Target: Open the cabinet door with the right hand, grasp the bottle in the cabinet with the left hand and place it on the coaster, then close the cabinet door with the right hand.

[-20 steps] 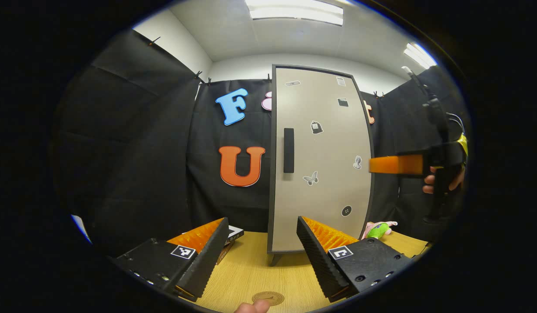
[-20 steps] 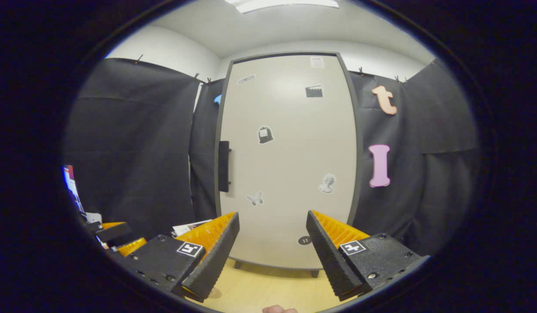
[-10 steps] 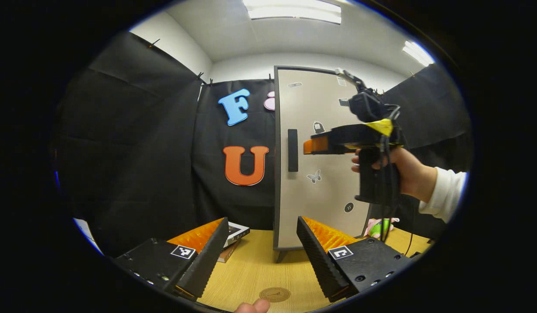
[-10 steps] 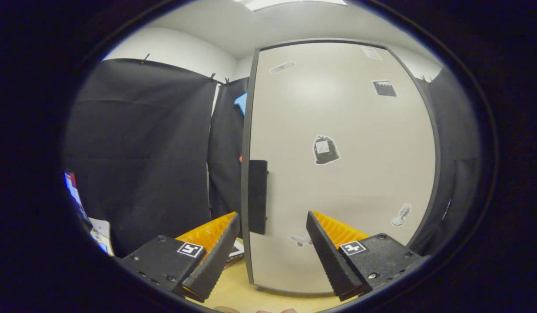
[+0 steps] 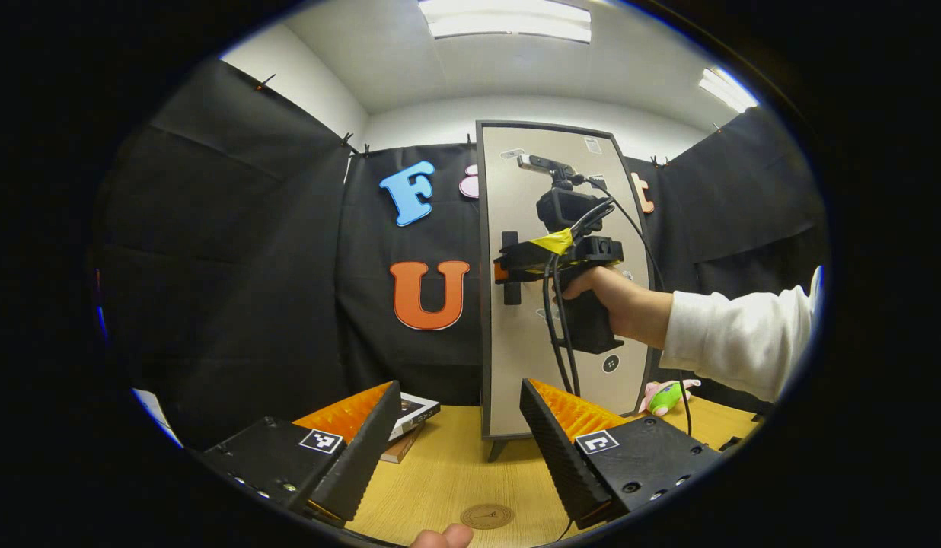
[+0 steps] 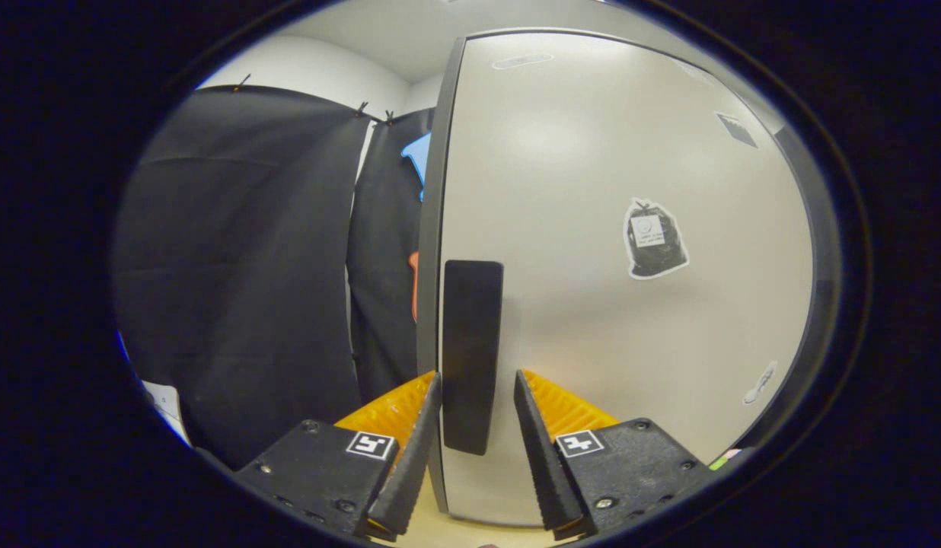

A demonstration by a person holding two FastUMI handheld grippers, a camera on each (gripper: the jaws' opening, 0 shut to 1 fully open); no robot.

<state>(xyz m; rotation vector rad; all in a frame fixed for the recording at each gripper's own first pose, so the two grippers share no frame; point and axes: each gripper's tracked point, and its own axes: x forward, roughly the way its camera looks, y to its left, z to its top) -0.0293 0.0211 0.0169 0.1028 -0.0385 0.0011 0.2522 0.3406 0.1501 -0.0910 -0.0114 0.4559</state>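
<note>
Right gripper view: cabinet door (image 6: 623,304) closed.

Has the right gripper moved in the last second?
Yes. In the left gripper view the right gripper has travelled leftward across the cabinet door and now sits at its black handle.

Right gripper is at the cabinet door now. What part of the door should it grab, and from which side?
Grip the black vertical handle near the cabinet door's left edge, coming straight in from the front. It is a narrow upright bar, so one finger goes on each side. The right gripper already straddles its lower end, with a gap on the right.
</note>
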